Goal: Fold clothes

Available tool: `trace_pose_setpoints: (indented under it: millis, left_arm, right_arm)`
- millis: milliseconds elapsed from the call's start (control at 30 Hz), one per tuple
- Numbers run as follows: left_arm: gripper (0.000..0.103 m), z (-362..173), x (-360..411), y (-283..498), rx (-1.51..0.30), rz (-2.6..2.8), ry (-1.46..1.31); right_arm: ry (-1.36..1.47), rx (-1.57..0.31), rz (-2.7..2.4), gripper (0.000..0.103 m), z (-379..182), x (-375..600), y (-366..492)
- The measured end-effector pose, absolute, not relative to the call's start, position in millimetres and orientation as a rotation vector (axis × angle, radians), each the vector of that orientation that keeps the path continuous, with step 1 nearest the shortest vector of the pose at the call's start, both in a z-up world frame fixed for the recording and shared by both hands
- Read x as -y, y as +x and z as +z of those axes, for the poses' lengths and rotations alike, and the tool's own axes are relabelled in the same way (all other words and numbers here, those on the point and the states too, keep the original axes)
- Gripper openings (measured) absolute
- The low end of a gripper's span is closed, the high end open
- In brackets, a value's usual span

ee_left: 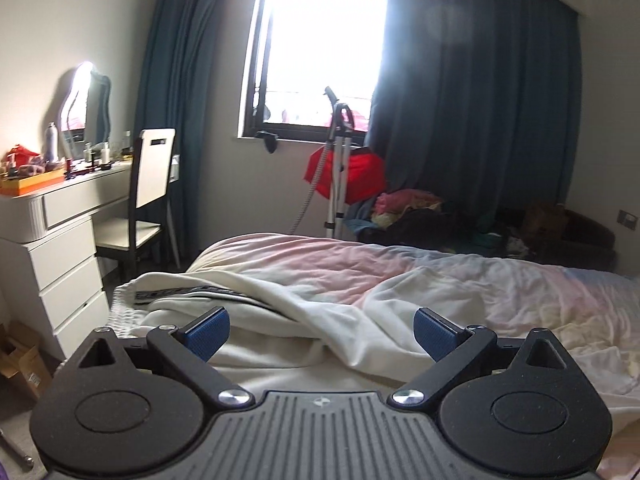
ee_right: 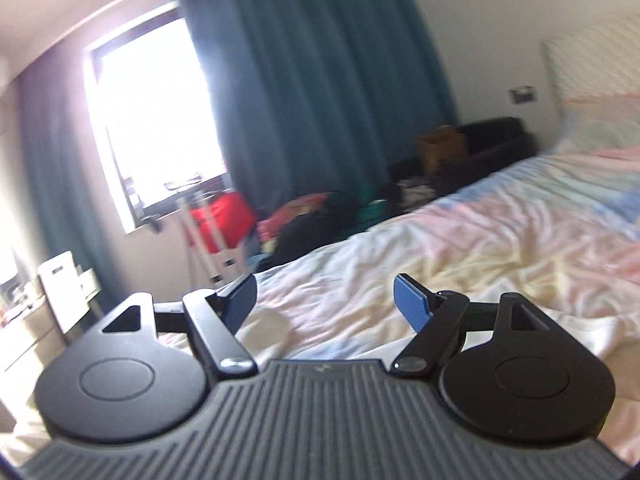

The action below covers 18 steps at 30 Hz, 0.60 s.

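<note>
A cream-white garment (ee_left: 256, 304) with a dark striped band lies crumpled on the near left part of the bed (ee_left: 500, 292). My left gripper (ee_left: 322, 332) is open and empty, just above and in front of the garment, its blue pads (ee_left: 210, 330) spread wide. My right gripper (ee_right: 326, 300) is open and empty, held above the pastel bedsheet (ee_right: 500, 240). A small white fold of cloth (ee_right: 270, 328) shows below its left finger. The right wrist view is blurred.
A white dresser (ee_left: 60, 240) with a mirror and a chair (ee_left: 150, 196) stand left of the bed. A garment steamer stand (ee_left: 340, 168) with red cloth and a pile of clothes (ee_left: 408, 208) sit under the window. Dark curtains hang behind.
</note>
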State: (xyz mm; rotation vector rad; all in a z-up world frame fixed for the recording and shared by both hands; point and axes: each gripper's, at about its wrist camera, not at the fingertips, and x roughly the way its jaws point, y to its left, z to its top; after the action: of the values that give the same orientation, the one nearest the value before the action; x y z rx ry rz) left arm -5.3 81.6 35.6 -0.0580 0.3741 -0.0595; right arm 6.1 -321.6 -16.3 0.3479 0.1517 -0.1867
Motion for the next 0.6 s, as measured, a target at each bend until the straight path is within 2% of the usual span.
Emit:
trace_pose_setpoints:
  millis: [267,600]
  left_arm:
    - [0.1,10,-20,37,-0.342,-0.167,0.029]
    - [0.1,-67,-23,69,-0.435,-0.179,0.018]
  right_arm:
    - [0.297,-0.187,-0.061,0.078,-31,288,27]
    - [0.269,-0.23,-0.046,0.077,-57,267,60]
